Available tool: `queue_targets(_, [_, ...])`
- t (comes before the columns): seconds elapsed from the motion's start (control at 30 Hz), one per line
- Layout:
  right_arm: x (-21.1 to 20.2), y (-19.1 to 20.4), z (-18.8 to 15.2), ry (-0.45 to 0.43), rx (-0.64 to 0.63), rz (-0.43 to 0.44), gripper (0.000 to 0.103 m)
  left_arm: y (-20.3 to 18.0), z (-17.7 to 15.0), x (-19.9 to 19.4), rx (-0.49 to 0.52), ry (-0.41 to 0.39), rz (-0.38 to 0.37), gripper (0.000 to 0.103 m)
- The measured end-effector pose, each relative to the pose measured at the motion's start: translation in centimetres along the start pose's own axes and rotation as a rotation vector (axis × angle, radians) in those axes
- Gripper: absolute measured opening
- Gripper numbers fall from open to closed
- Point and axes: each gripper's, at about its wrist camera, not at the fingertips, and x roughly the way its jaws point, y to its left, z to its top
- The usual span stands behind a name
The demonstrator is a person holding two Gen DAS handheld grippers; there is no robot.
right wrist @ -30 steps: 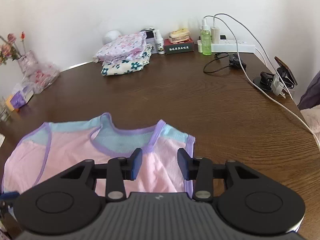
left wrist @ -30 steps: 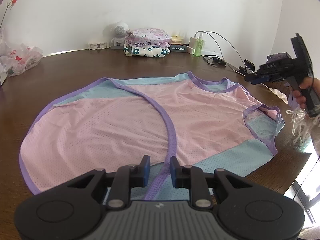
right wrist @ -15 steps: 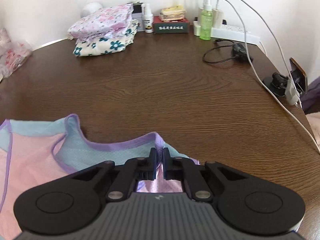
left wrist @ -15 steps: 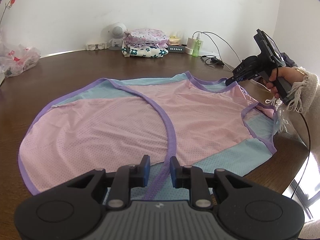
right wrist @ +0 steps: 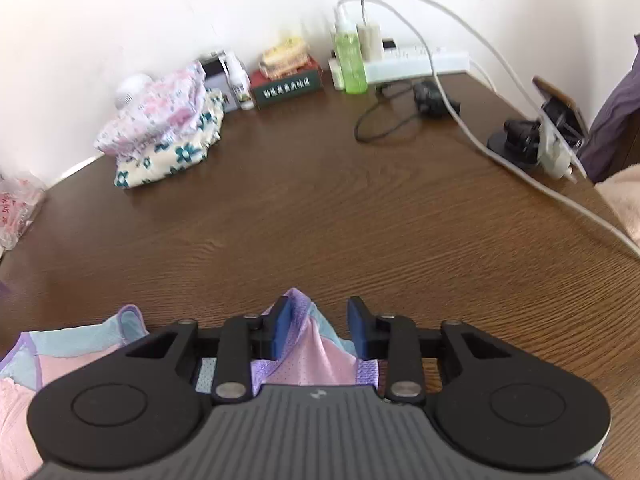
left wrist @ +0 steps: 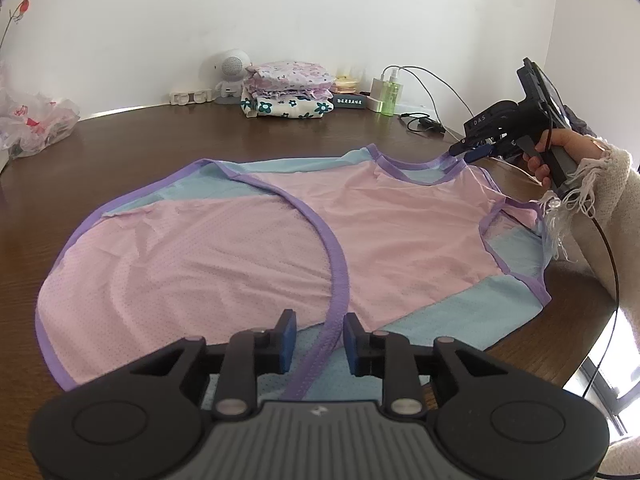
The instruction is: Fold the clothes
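Pink mesh top (left wrist: 248,248) with light-blue panels and purple binding lies spread flat across the middle of the brown table (left wrist: 132,148), partly folded, a purple edge curving down its centre to the bottom of the left wrist view.

Left gripper (left wrist: 319,340) at bottom centre of that view, low over the near hem. Jaws apart and opening; the purple trim strip runs between the blue pads (left wrist: 287,340), neither pad pressing on it.

Right gripper (left wrist: 466,151) at upper right of the left wrist view, held by a hand (left wrist: 560,152) in a cream fringed sleeve (left wrist: 608,216), tips at the top's far shoulder strap. In the right wrist view the right gripper (right wrist: 319,330) sits bottom centre, jaws opening, with a bunched peak of pink and purple fabric (right wrist: 308,340) standing between them. Left pad (right wrist: 282,328) touches the fabric, right pad clear of it, so no pinch.

Back of table along the wall: folded stack of floral clothes (left wrist: 288,92), small white fan (left wrist: 232,72), green bottle (left wrist: 390,94), white power strip (right wrist: 416,64) with cables, dark box (right wrist: 288,84). Plastic bag (left wrist: 32,124) at left edge. Phone on a stand (right wrist: 556,120) at right edge of the right wrist view.
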Motion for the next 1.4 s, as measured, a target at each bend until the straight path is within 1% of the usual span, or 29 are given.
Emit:
queue_targets(0.07, [-0.8,0.4,-0.5,-0.006,-0.062,-0.009,0.031,-0.2,-0.1,0.0,0.012,-0.002,0.002,0.029])
queue_targets(0.17, [-1.4,1.4,-1.4,0.004,-0.18,-0.022,0.031,-0.3,-0.1,0.1,0.017,-0.004,0.005,0.029])
queue_targets(0.27, [-0.8,2.7,-2.3,0.033,-0.309,-0.08,0.03,-0.3,-0.1,0.1,0.015,-0.002,0.004,0.029])
queue_targets(0.3, [-0.6,2.8,-2.4,0.037,-0.324,-0.092,0.019,-0.4,0.0,0.1,0.016,-0.001,0.005,0.029])
queue_targets(0.33, [-0.3,3.0,-2.5,0.04,-0.337,-0.102,0.004,-0.4,0.0,0.2,0.016,0.0,0.006,0.029])
queue_targets(0.4, [-0.1,2.9,-2.3,0.04,-0.338,-0.115,0.002,-0.5,0.0,0.2,0.019,0.001,0.009,0.029])
queue_targets(0.5, [-0.1,1.7,-1.3,0.014,-0.253,-0.088,0.002,-0.6,0.0,0.3,0.024,0.002,0.012,0.029])
queue_targets(0.53, [-0.2,1.3,-1.1,0.002,-0.233,-0.082,0.003,-0.6,0.0,0.2,0.023,0.001,0.012,0.029])
queue_targets(0.57, [-0.2,0.9,-1.0,0.009,-0.207,-0.065,0.003,-0.5,-0.1,0.2,0.02,0.0,0.01,0.029])
queue_targets(0.6, [-0.1,0.4,-0.8,0.019,-0.18,-0.048,0.008,-0.5,-0.1,0.2,0.018,-0.001,0.009,0.029])
queue_targets(0.63, [-0.3,-0.2,-0.8,0.03,-0.144,-0.028,0.019,-0.5,-0.1,0.2,0.016,-0.002,0.009,0.029])
queue_targets(0.67, [-0.6,-0.6,-0.9,0.03,-0.123,-0.024,0.028,-0.5,-0.2,0.2,0.015,-0.003,0.009,0.029])
queue_targets(0.7, [-1.2,-0.8,-1.1,0.019,-0.121,-0.032,0.038,-0.4,-0.2,0.2,0.014,-0.004,0.009,0.029])
queue_targets(0.73, [-1.9,-0.9,-1.5,0.003,-0.133,-0.041,0.038,-0.4,-0.2,0.2,0.014,-0.005,0.008,0.029])
queue_targets(0.8, [-3.9,-0.9,-2.8,-0.015,-0.171,-0.016,0.038,-0.4,-0.2,0.2,0.016,-0.005,0.008,0.029])
queue_targets(0.87, [-6.0,-0.8,-4.5,-0.013,-0.219,0.022,0.037,-0.3,-0.2,0.2,0.018,-0.005,0.008,0.03])
queue_targets(0.93, [-7.6,-0.1,-6.6,-0.008,-0.3,0.038,0.037,-0.3,-0.2,0.2,0.02,-0.006,0.008,0.03])
queue_targets(0.97, [-8.1,0.3,-7.6,-0.001,-0.344,0.033,0.036,-0.4,-0.2,0.2,0.021,-0.007,0.008,0.031])
queue_targets(1.07, [-8.3,1.5,-9.8,0.016,-0.452,-0.008,0.029,-0.4,-0.3,0.2,0.023,-0.009,0.01,0.031])
queue_targets(1.1, [-8.1,1.9,-10.4,0.021,-0.481,-0.031,0.019,-0.5,-0.3,0.2,0.023,-0.009,0.011,0.032])
queue_targets(1.13, [-7.8,2.2,-10.9,0.026,-0.51,-0.055,0.001,-0.5,-0.3,0.2,0.021,-0.009,0.011,0.032])
queue_targets(1.17, [-7.8,2.5,-11.4,0.026,-0.537,-0.076,0.001,-0.5,-0.3,0.2,0.019,-0.009,0.011,0.032])
queue_targets(1.23, [-8.4,3.1,-12.2,0.008,-0.589,-0.088,0.001,-0.4,-0.3,0.2,0.014,-0.009,0.01,0.032])
queue_targets(1.33, [-10.1,3.0,-12.6,-0.03,-0.614,-0.096,0.001,-0.5,-0.2,0.2,0.014,-0.009,0.012,0.032])
queue_targets(1.4, [-10.8,2.6,-12.6,-0.049,-0.618,-0.128,0.001,-0.5,-0.2,0.3,0.014,-0.011,0.014,0.032])
